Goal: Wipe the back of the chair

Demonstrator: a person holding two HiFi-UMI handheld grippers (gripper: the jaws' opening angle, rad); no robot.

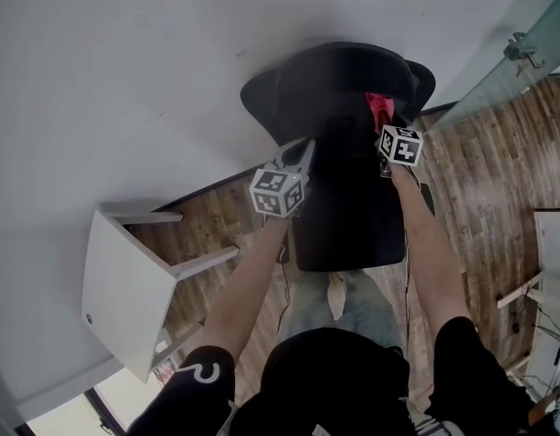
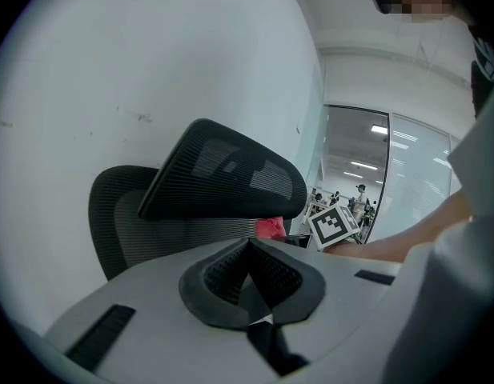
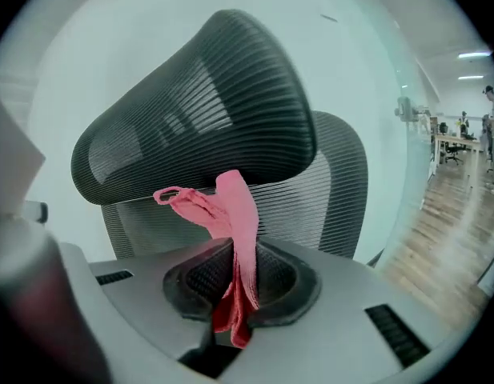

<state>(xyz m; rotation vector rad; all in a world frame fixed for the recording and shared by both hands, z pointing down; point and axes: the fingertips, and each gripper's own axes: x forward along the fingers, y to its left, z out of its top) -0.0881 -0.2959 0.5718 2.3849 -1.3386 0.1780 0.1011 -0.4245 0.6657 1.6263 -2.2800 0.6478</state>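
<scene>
My right fingers (image 3: 195,282) pinch the cloth (image 3: 234,214), limp and light, bunched mid-fold; left fingers (image 2: 223,276) pressed together, empty. The chair back (image 3: 339,190) is mesh, likely yielding under pressure.

The office chair (image 1: 348,225) backs against the wall (image 1: 125,62), its headrest (image 3: 198,110) above the backrest (image 3: 335,190). The right tongs (image 1: 383,127), the cloth (image 1: 380,107) between them, sit just before the headrest. The left tongs (image 1: 305,145) lie to their left, and a desk (image 1: 125,289) stands farther left.
</scene>
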